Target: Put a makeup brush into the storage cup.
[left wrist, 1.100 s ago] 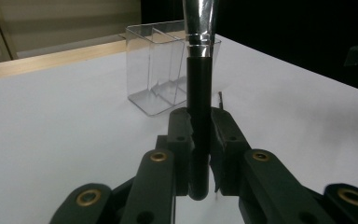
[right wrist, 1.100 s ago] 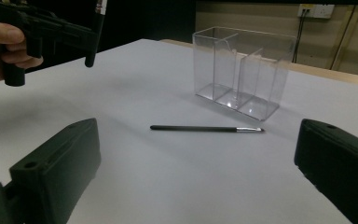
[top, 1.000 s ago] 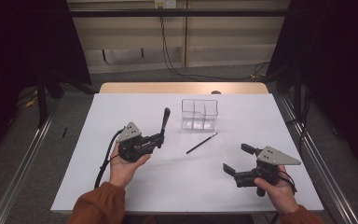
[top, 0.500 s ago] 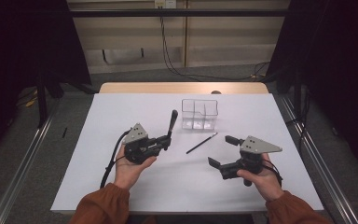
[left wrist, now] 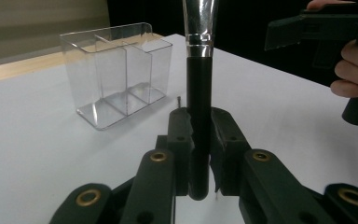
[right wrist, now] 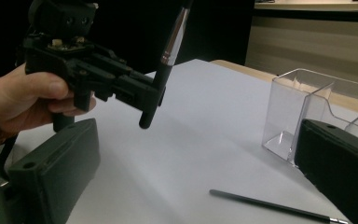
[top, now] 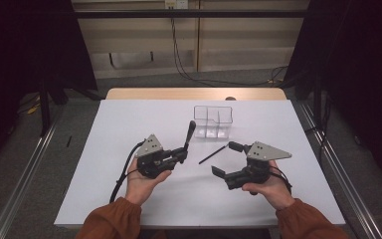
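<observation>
Left tool [top: 183, 153] clamped tight, hand [top: 142, 181] underneath; right tool [top: 227, 159] jaws spread wide.

A white rectangular table [top: 104, 149] stands on grey floor [top: 20, 164]; black cables [top: 189, 69] lie at 12 o'clock behind it.

Even overhead light falls on the white rectangular table [top: 129, 124], which reads bright, while the surroundings sink into near-black. Shadows under the hands are soft and faint. The clear plastic divided organiser [left wrist: 116, 70] catches mild reflections. In both gripper views the near black jaws blur.
</observation>
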Action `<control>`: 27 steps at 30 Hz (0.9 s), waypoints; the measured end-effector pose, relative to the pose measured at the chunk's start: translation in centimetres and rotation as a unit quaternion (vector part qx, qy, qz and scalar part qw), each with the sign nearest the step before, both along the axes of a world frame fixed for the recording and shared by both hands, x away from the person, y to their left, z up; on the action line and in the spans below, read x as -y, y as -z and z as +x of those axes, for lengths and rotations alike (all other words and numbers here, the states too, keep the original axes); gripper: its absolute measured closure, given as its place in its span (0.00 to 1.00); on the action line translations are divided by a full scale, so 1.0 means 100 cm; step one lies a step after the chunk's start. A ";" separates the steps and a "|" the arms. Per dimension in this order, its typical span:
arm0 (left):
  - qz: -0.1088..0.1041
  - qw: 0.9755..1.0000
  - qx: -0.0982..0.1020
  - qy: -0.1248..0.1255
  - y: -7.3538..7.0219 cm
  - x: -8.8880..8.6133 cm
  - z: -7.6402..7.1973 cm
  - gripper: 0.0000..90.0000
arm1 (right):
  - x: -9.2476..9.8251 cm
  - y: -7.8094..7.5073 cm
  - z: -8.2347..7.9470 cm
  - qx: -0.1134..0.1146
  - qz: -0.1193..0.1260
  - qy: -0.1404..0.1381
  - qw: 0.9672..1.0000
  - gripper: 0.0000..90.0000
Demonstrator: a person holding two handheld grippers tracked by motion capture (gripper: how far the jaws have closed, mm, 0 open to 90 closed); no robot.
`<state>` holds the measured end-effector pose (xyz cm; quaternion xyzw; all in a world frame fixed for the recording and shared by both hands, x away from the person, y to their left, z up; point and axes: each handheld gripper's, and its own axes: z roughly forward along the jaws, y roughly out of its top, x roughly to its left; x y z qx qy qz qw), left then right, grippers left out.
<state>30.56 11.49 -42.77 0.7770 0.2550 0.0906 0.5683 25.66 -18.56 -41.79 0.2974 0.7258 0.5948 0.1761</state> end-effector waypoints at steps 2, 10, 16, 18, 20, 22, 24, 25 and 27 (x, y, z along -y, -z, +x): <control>-0.005 1.000 -0.001 0.004 -0.001 0.003 -0.001 0.89 | -0.005 -0.001 0.001 0.000 -0.006 0.002 1.000 0.01; -0.001 1.000 0.000 0.006 0.000 0.014 -0.003 0.89 | -0.013 -0.004 0.010 -0.008 -0.002 -0.005 1.000 0.00; 0.004 1.000 0.003 0.011 -0.001 0.029 -0.003 0.89 | -0.017 -0.009 0.017 -0.001 -0.002 -0.005 1.000 0.00; 0.001 1.000 -0.001 0.016 0.000 0.033 -0.002 0.89 | -0.018 -0.010 0.018 0.003 0.002 -0.006 1.000 0.00; 0.003 1.000 -0.001 0.020 0.003 0.038 -0.003 0.89 | -0.020 -0.010 0.019 0.003 -0.001 -0.002 1.000 0.02; 0.008 1.000 -0.002 0.024 0.005 0.041 -0.005 0.89 | -0.020 -0.009 0.020 0.000 -0.002 -0.003 1.000 0.02; 0.004 1.000 -0.001 0.025 0.005 0.042 -0.006 0.88 | -0.019 -0.009 0.021 0.000 -0.002 -0.001 1.000 0.04; 0.004 1.000 -0.001 0.025 0.005 0.042 -0.006 0.88 | -0.018 -0.009 0.022 -0.002 -0.001 0.000 1.000 0.05; -0.003 1.000 -0.002 0.024 0.004 0.042 -0.005 0.89 | -0.017 -0.008 0.023 -0.001 0.001 0.004 1.000 0.07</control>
